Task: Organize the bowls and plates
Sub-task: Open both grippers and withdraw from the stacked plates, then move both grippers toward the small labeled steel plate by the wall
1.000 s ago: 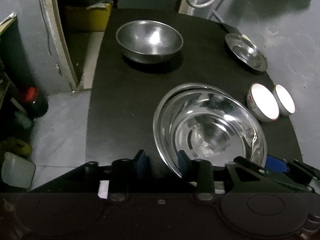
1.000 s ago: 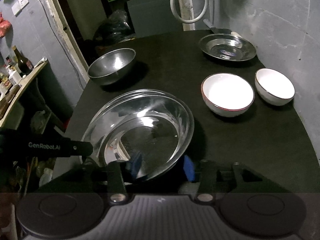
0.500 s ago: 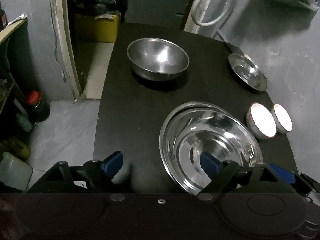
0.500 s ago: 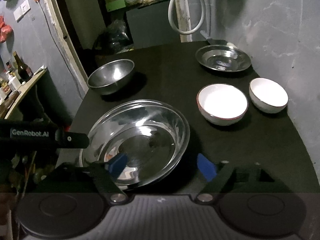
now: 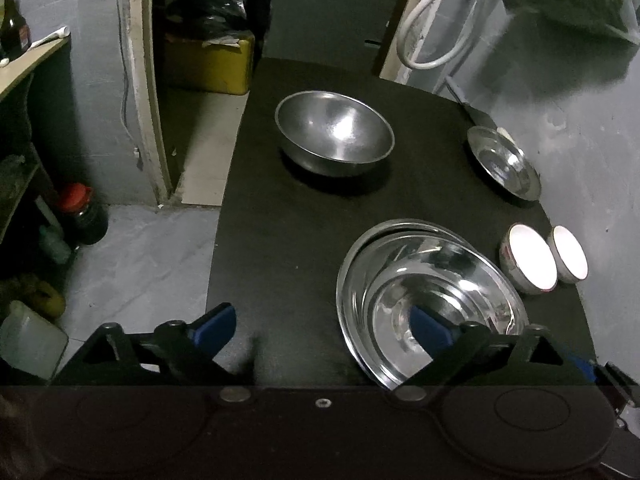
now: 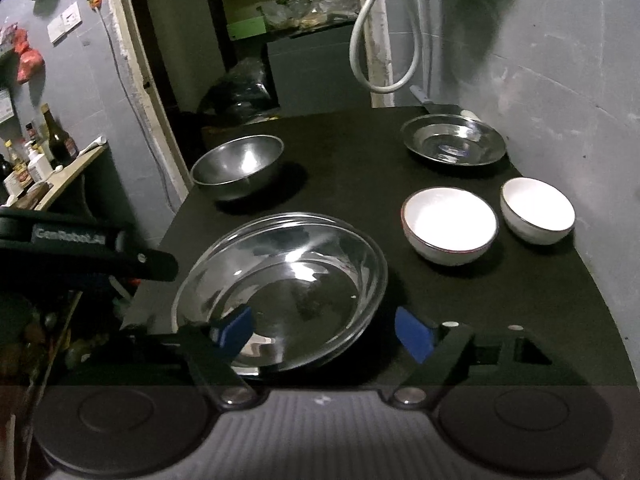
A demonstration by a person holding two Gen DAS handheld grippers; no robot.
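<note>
Two wide steel basins (image 5: 432,300) lie nested on the black table (image 5: 280,220), nearest me. My left gripper (image 5: 320,326) is open and still opening. The basins' left rim lies between its fingers, and neither blue pad touches it. My right gripper (image 6: 324,330) is open with its jaws closing a little. It straddles the near rim of the basins (image 6: 288,284) without pressing it. Farther back sit a deep steel bowl (image 5: 334,136) (image 6: 238,166) and a small steel plate (image 5: 502,162) (image 6: 454,140). Two white bowls (image 6: 450,222) (image 6: 536,208) stand side by side at the right.
The table's right side runs along a grey wall (image 6: 560,92). An open doorway with a yellow box (image 5: 208,64) lies past the left edge. On the floor are a red-capped jar (image 5: 82,212) and a plastic jug (image 5: 28,340). A white hose (image 6: 372,52) hangs at the back.
Both grippers were shut on the basins' near rim and have let go, their jaws spreading wide. The basins have settled flat on the table, and both cameras have drawn back slightly.
</note>
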